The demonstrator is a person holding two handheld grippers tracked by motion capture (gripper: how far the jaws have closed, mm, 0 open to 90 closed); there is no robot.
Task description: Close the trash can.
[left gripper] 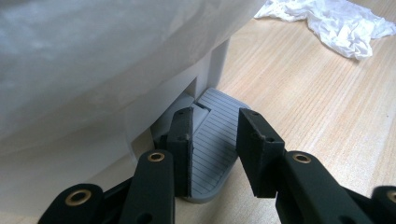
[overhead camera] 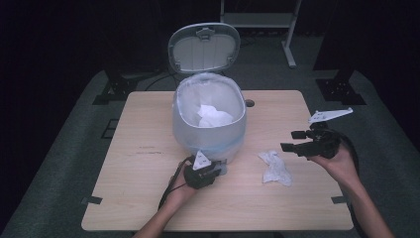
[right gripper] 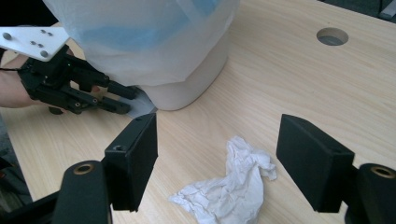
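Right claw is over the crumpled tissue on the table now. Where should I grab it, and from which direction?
Come straight down from above onto the crumpled tissue, with the right claw open and straddling it. Grip the raised, bunched ridge near its middle, not the thin flat edges, which lie flush on the wooden table. The bunched part likely gives the pads enough bulk to pinch. The bin is beside it with its lid up.

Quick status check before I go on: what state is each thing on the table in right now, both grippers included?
White pedal bin: upright, lined with a clear plastic bag.
Bin lid: raised, open.
Grey ribbed foot pedal: pressed under the left gripper's jaws.
Left gripper: shut, tips down on the pedal.
Right gripper: open, above the loose tissue, not touching.
Crumpled white tissue on the table: loose.
Crumpled white tissue in the bin: lying inside the bag.
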